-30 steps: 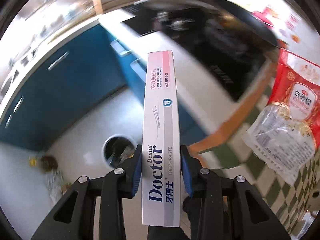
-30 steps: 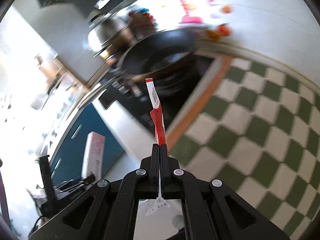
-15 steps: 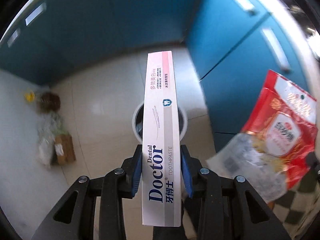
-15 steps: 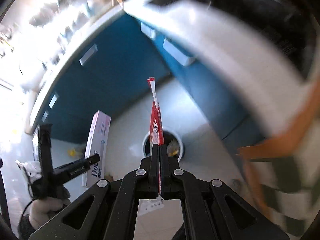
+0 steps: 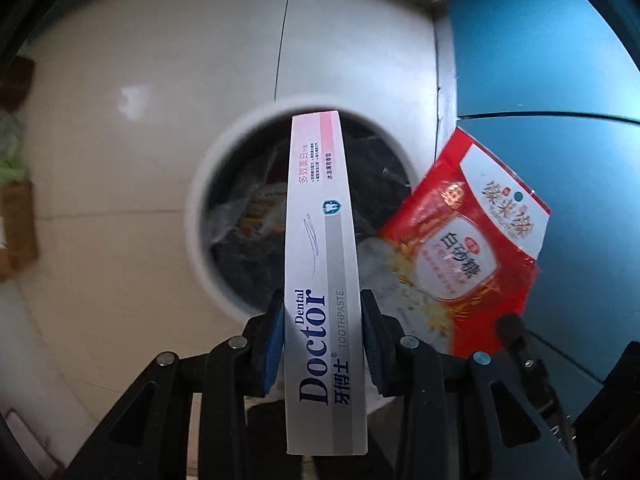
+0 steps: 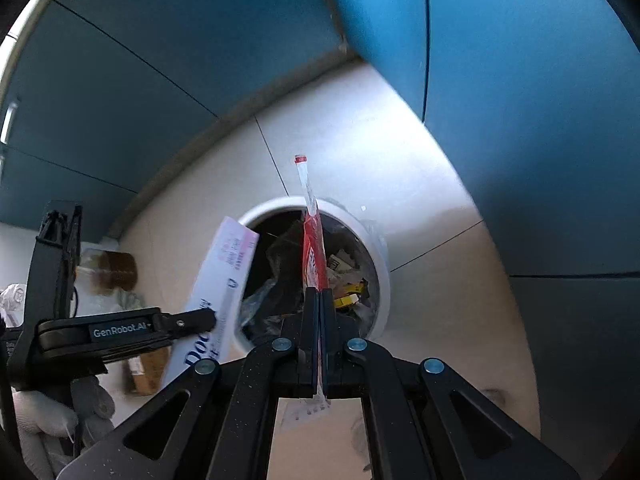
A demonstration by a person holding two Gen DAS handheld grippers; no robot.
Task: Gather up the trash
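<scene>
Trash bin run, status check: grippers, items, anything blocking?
Left gripper shut on toothpaste box. Right gripper shut on red bag. Both over white bin, partly full. Nothing blocking the opening.

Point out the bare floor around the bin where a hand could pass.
Bare tile lies left of the trash bin and between it and the blue cabinets. The far left is crowded with a cardboard box and bags.
</scene>
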